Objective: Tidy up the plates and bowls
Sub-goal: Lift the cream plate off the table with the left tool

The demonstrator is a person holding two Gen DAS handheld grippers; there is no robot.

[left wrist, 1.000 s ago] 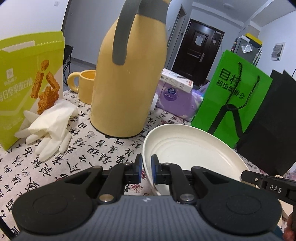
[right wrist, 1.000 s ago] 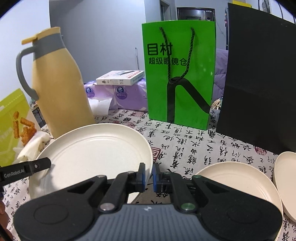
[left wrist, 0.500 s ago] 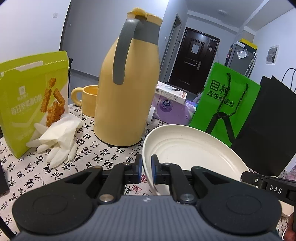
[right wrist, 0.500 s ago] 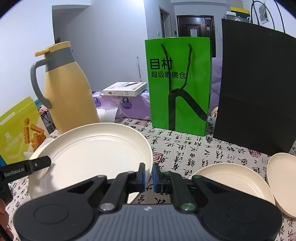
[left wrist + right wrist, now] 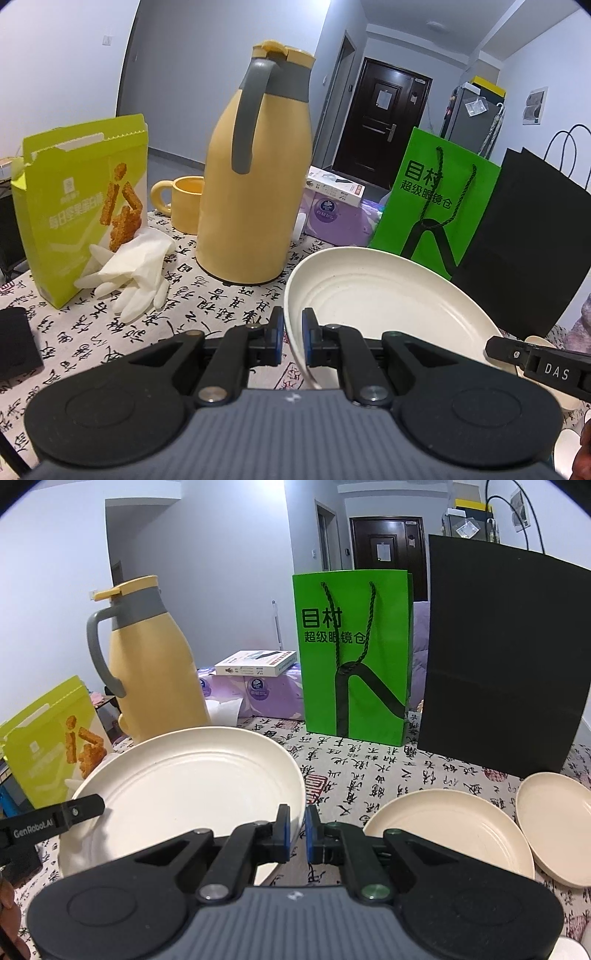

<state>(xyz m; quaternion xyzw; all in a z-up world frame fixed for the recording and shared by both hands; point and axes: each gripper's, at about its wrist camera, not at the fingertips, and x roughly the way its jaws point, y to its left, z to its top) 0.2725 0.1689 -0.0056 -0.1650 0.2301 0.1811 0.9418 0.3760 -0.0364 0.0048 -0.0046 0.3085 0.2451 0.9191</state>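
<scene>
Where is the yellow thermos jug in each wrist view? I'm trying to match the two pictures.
Left wrist: yellow thermos jug stands at centre, large, just left of the held plate.
Right wrist: jug at left, behind the plate.
Shared landmark: green paper bag.

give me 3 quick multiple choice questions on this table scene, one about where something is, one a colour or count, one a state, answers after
1. What lies against the snack box?
A. white gloves
B. a spoon
C. a red towel

2. How many cream plates rest on the tablecloth to the right of the held plate in the right wrist view?
A. none
B. two
C. five

3. How is the big plate held?
A. by one gripper only
B. lying flat, untouched
C. by both grippers, one on each side of its rim

Answers:
1 A: the white gloves lie at the box's foot.
2 B: two plates lie there.
3 C: the left gripper and right gripper each pinch its rim.
</scene>
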